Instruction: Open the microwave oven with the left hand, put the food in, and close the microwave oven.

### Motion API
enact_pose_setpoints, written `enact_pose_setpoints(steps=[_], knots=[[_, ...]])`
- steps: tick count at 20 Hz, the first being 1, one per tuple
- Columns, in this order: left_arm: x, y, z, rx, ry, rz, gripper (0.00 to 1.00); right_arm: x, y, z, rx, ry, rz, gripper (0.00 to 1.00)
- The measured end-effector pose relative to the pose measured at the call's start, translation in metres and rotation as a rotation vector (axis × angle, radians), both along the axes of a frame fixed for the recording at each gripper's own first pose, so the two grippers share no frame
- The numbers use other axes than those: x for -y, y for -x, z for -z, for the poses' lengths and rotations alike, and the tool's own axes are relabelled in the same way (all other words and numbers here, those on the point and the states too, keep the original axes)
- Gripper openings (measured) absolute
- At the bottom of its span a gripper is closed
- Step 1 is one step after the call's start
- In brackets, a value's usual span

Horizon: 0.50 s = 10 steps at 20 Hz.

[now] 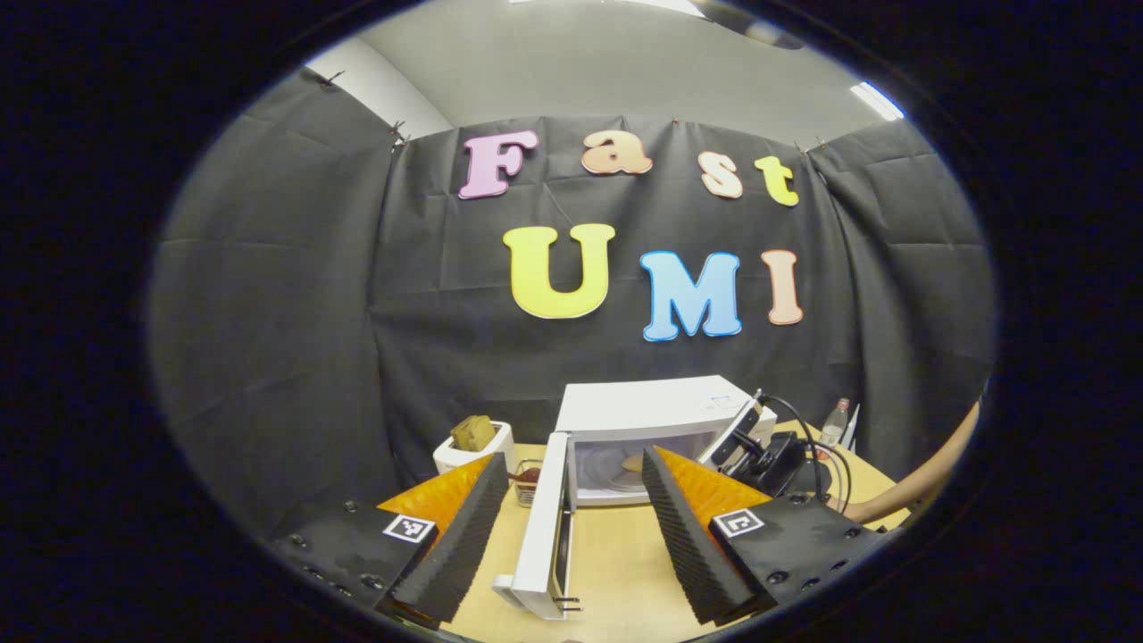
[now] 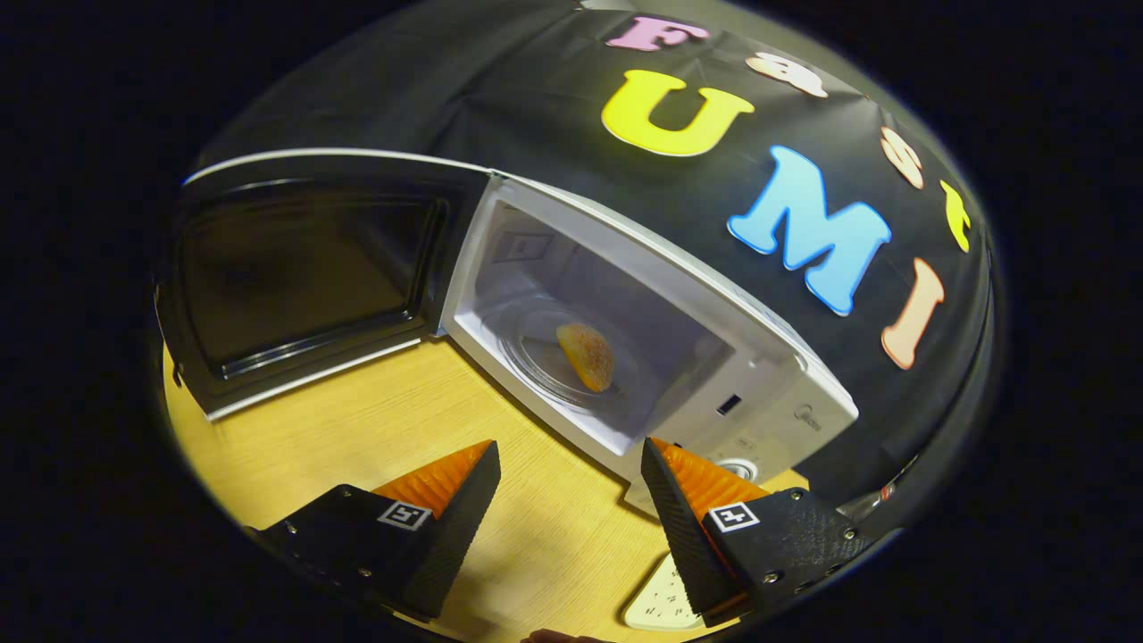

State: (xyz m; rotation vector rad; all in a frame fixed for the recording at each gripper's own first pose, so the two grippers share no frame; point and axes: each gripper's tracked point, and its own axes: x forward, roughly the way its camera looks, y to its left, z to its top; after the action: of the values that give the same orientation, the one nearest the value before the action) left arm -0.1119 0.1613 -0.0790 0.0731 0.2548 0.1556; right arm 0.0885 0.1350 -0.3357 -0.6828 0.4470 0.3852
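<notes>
A white microwave [image 1: 643, 413] stands on the wooden table [image 1: 616, 554] with its door [image 1: 545, 527] swung wide open toward me. In the right gripper view the microwave [image 2: 777, 406] is close and tilted, its door [image 2: 295, 277] open at the left. A round piece of golden food [image 2: 585, 355] lies on the glass turntable inside, also seen as food [image 1: 632, 463] in the left gripper view. My left gripper [image 1: 571, 457] is open and empty, back from the door. My right gripper [image 2: 569, 446] is open and empty just outside the cavity, and appears as the right gripper [image 1: 746, 438] beside the microwave's front.
A white toaster [image 1: 473, 446] holding bread stands left of the microwave, with a small dish [image 1: 527, 482] next to it. A bottle [image 1: 835, 424] is behind on the right. A person's arm [image 1: 911, 482] reaches in from the right. A pale flat object [image 2: 665, 598] lies under my right finger.
</notes>
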Motion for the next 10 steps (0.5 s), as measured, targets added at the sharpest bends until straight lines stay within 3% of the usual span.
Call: enact_pose_setpoints(steps=[5,10], knots=[[0.012,-0.017,0.003,0.01,-0.004,0.07,0.96,0.026,0.024,-0.05,0.022,-0.169,0.111,0.97],[0.031,-0.032,0.014,0.001,0.006,0.145,0.98,0.042,0.052,-0.135,0.155,-0.37,0.2,0.96]])
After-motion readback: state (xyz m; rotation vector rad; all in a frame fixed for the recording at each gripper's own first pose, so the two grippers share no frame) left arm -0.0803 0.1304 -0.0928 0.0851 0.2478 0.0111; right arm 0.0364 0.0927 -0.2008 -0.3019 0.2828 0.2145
